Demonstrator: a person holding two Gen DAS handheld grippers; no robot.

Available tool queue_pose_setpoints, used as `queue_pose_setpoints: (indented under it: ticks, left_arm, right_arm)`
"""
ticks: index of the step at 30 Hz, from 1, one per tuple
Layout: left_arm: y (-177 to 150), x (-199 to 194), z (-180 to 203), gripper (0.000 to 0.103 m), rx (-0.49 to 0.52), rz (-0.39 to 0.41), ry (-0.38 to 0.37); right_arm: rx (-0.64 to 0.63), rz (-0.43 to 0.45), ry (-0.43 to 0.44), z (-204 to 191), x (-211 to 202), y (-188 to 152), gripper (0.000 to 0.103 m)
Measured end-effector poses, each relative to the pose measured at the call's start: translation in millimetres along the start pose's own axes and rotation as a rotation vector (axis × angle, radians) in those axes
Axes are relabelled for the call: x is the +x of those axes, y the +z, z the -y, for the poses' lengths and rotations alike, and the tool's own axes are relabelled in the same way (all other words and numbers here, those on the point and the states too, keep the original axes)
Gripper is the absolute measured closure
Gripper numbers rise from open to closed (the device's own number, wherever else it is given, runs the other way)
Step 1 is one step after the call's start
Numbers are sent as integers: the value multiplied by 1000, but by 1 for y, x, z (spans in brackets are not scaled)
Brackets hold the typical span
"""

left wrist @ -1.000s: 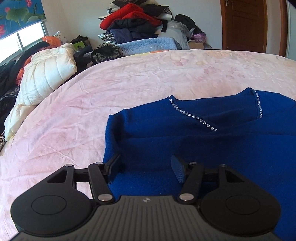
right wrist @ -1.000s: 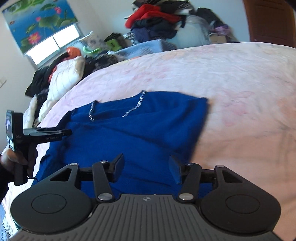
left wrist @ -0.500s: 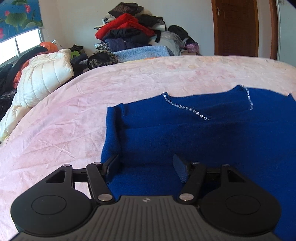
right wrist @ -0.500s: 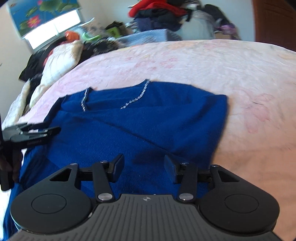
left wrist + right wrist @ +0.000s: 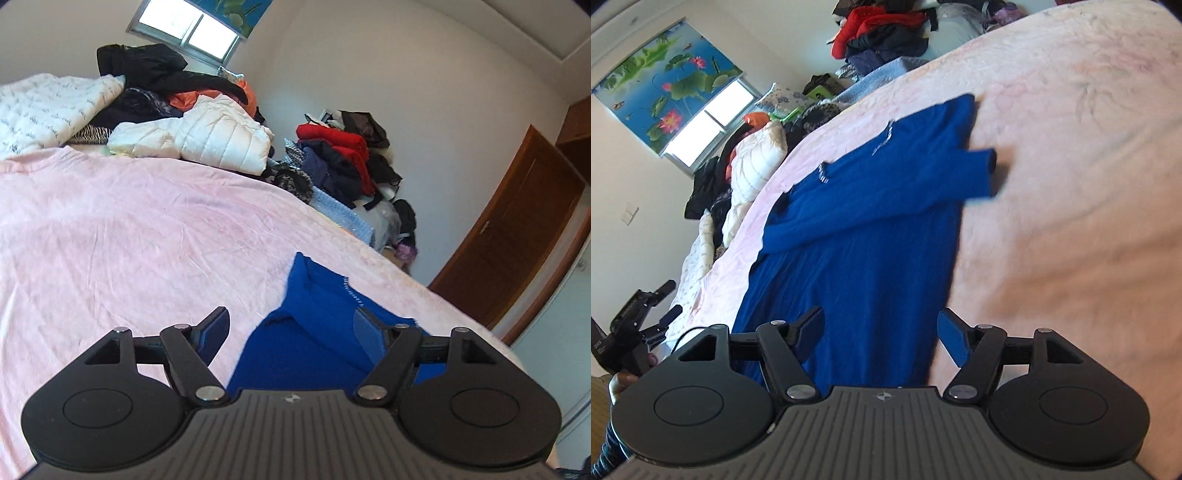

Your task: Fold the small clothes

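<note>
I see the pink bed cover (image 5: 1071, 184) filling most of both views, with the blue sweater (image 5: 857, 229) spread flat on it, neckline trim toward the far side and both sleeves folded in across the chest, one cuff sticking out past the right edge. Heaps of clothes (image 5: 340, 155) and a white padded jacket (image 5: 207, 136) sit beyond the bed, near the window. My right gripper (image 5: 882, 332) hovers above the sweater's lower part, jaws spreading wider, nothing between the pads. My left gripper (image 5: 291, 332) is rolled sideways above the sweater's edge, jaws also opening, gripping nothing. The right view shows it held off the bed's left side.
</note>
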State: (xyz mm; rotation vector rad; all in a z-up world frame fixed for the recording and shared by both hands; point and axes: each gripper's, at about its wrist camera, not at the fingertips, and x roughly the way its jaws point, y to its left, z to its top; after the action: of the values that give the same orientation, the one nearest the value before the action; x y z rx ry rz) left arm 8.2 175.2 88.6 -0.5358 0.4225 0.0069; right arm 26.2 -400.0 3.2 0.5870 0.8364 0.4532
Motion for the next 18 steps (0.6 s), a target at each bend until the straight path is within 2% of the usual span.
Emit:
queue_pose_setpoints:
  ticks: [3, 6, 8, 10, 12, 15, 18]
  left_arm:
    - [17, -40, -8, 29, 15, 44, 3]
    - [42, -85, -26, 24, 16, 115, 65]
    - [53, -106, -34, 19, 43, 134, 112]
    - [54, -106, -37, 19, 72, 55, 156]
    - [38, -92, -46, 19, 21, -77, 124]
    - [-1, -59, -59, 19, -139, -298, 9]
    - [-44, -29, -76, 19, -353, -439, -57]
  right_arm:
    - [-33, -34, 10, -13, 3, -11, 32]
    - [-60, -45, 23, -24, 0, -19, 30]
    - [-58, -48, 32, -26, -2, -23, 29]
    - [-35, -52, 27, -21, -4, -28, 29]
    - [-4, -64, 18, -13, -4, -34, 28]
    - [63, -93, 20, -1, -6, -41, 28]
    - [113, -100, 24, 8, -14, -50, 28]
